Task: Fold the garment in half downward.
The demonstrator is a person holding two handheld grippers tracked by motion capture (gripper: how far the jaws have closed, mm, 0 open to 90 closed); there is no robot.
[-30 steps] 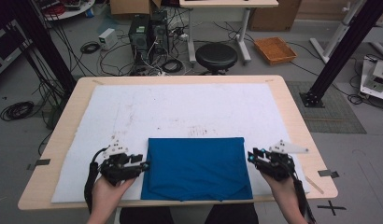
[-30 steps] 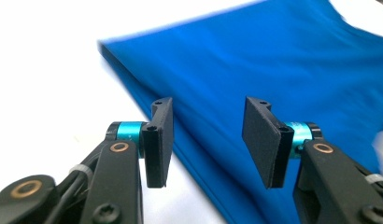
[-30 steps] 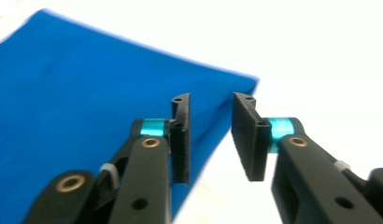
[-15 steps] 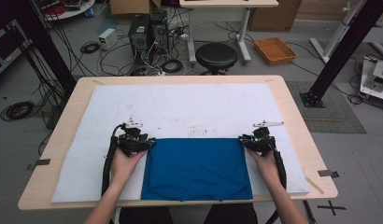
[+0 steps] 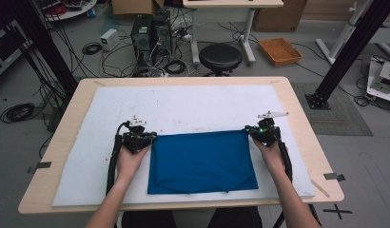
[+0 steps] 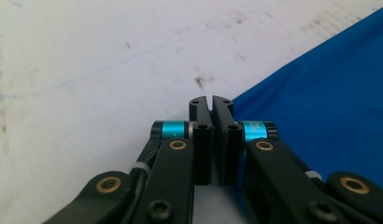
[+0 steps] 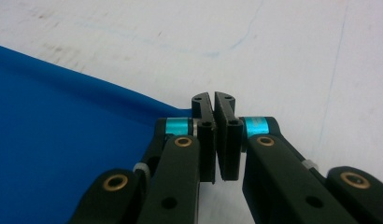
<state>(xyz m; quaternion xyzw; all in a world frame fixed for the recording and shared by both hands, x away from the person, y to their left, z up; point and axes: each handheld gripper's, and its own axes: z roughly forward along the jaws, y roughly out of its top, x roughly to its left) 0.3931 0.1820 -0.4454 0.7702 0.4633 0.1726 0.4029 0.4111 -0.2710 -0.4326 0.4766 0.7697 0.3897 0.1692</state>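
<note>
**Both tongs closed at the far corners of the blue cloth**

On the left, the left tongs (image 5: 144, 136) sit at the far left corner of the blue cloth (image 5: 201, 161), which lies flat on the white mat (image 5: 193, 107) covering the worktop (image 5: 302, 102), on its near half, toward the person. In the left gripper view the jaws stand pressed together, having just been closing, with the cloth's corner (image 6: 320, 107) touching their right side; whether any fabric is pinched between them cannot be told from here. The left hand (image 5: 129, 161) rests behind the tool on the mat.

The cloth itself looks already folded, with a diagonal flap showing along its near edge.

On the right, the right tongs (image 5: 256, 131) meet the far right corner. In the right gripper view the jaws have likewise just closed, and the cloth's corner (image 7: 63, 140) runs up to their left side; a grip on the fabric is likely but not plainly shown.

The step in hand appears to be seizing both far corners for another fold. The next move would call for lifting the two corners evenly and carrying them toward the near edge, keeping the edge taut between them.

An orange tray (image 5: 280, 50) lies on the floor beyond the worktop; its contents cannot be made out.
</note>
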